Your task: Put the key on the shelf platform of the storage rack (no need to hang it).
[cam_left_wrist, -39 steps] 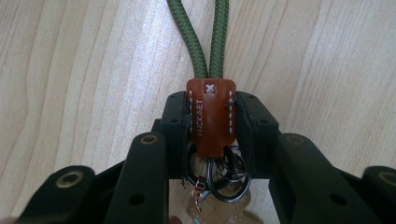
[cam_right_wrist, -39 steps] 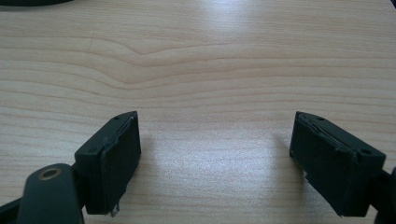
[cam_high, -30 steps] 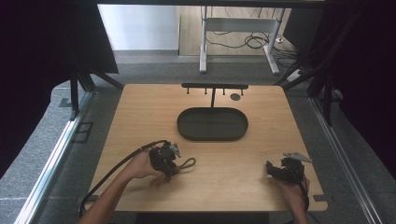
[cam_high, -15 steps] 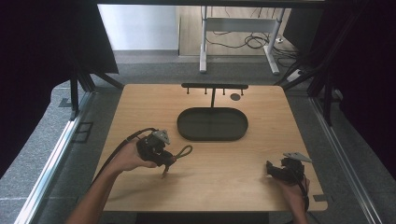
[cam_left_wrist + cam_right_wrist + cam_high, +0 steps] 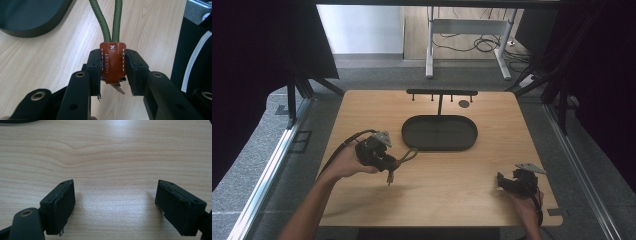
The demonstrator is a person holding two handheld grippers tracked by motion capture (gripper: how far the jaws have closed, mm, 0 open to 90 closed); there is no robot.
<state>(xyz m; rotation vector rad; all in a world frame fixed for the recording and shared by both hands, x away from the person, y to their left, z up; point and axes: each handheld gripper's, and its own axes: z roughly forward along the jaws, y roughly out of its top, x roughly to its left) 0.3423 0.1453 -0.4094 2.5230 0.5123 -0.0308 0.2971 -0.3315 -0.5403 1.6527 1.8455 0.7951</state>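
Left claw (image 5: 113, 66): closed on a brown leather tab (image 5: 112, 62), which sits clamped between both pads. The left gripper view shows what the high view cannot resolve: white stitching along the tab's edges, a stitched white cross at its top, and stamped lettering running lengthwise, which appears to read "HICKAET"; the exact spelling is uncertain. Two strands of green braided cord (image 5: 110, 20) leave the tab's top edge side by side and run toward the upper edge of that view. A pale metal piece protrudes beneath the tab; what it is cannot be determined.

High view: the left claw (image 5: 388, 161) is over the table (image 5: 492, 165), left of centre, with the cord (image 5: 408, 156) forming one loop that points toward the black oval tray (image 5: 439, 133). A small dark end hangs below the claw. The tray lies at the middle of the table; its near rim (image 5: 30, 30) also appears in the left gripper view.

Right claw (image 5: 115, 205): jaws wide apart, nothing between them, bare wood grain beneath. In the high view it rests (image 5: 507, 183) at the near right corner, well apart from the cord.

Count: two claws, one tray, one corded tab, one black rack (image 5: 441, 93) with four pegs at the far edge, one small dark disc (image 5: 464, 104) beside it.
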